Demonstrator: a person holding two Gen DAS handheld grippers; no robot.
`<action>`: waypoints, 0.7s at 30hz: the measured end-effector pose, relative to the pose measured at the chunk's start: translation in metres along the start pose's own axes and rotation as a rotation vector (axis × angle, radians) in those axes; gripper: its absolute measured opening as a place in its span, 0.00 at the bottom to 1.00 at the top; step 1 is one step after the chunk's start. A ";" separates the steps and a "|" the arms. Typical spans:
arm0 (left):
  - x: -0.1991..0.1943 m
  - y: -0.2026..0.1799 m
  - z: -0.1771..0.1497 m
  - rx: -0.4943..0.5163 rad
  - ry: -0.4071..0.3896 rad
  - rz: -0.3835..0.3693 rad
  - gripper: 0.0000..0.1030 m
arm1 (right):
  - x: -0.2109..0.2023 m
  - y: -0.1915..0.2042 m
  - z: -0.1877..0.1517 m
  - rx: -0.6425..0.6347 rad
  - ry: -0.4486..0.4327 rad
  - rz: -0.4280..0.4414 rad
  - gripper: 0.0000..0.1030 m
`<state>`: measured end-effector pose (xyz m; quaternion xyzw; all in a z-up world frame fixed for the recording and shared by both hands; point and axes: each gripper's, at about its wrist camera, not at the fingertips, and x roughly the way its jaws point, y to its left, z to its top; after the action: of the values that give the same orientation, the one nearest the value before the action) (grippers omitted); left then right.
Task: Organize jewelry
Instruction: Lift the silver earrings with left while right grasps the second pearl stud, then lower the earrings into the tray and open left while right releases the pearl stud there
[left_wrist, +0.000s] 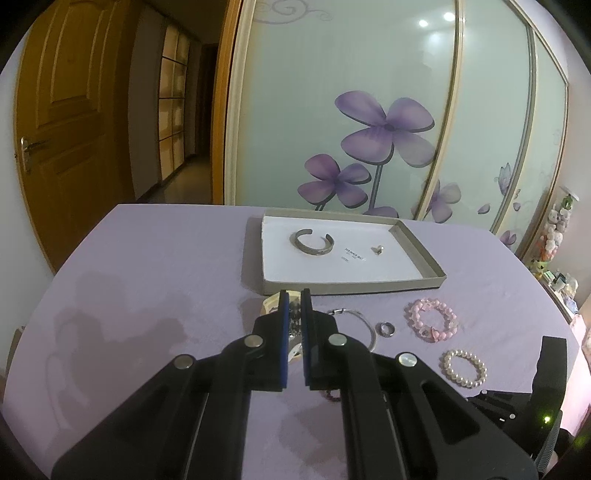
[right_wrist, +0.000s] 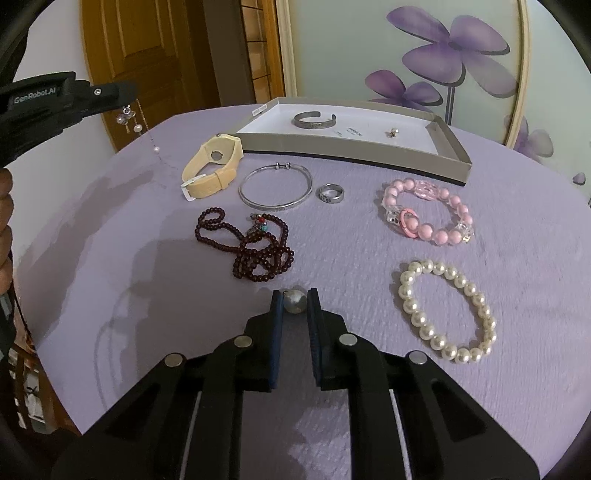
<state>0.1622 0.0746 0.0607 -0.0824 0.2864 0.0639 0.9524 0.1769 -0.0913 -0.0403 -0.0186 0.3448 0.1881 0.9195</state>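
The box (right_wrist: 448, 157) holds one cuff (right_wrist: 315, 120) and one small charm (right_wrist: 391, 132); most work is left, I judge. In front of the box lie one watch (right_wrist: 212, 168), one dark bead necklace (right_wrist: 255, 245), one bangle (right_wrist: 275, 186), two bead bracelets and one ring (right_wrist: 331, 193). The right gripper (right_wrist: 294, 300) pinches a silver ball (right_wrist: 294, 301); the left gripper (right_wrist: 125, 99), left of the box, grips a pearl chain (right_wrist: 129, 118).

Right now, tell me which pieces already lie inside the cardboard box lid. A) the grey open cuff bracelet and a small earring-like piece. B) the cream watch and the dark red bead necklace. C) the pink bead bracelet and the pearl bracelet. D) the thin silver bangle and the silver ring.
A: the cuff bracelet and the small piece rest on the white floor of the box lid; the other pieces lie outside it on the purple tablecloth.
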 end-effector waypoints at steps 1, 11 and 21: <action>0.000 0.000 0.001 0.001 -0.001 -0.001 0.06 | -0.003 -0.001 0.000 -0.002 -0.008 0.003 0.13; 0.013 -0.011 0.024 0.024 -0.018 -0.004 0.06 | -0.045 -0.030 0.037 0.019 -0.175 -0.049 0.13; 0.046 -0.028 0.056 0.029 -0.041 -0.022 0.06 | -0.044 -0.068 0.085 0.026 -0.295 -0.136 0.13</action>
<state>0.2349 0.0615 0.0844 -0.0703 0.2668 0.0508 0.9598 0.2244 -0.1551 0.0461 -0.0021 0.2062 0.1217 0.9709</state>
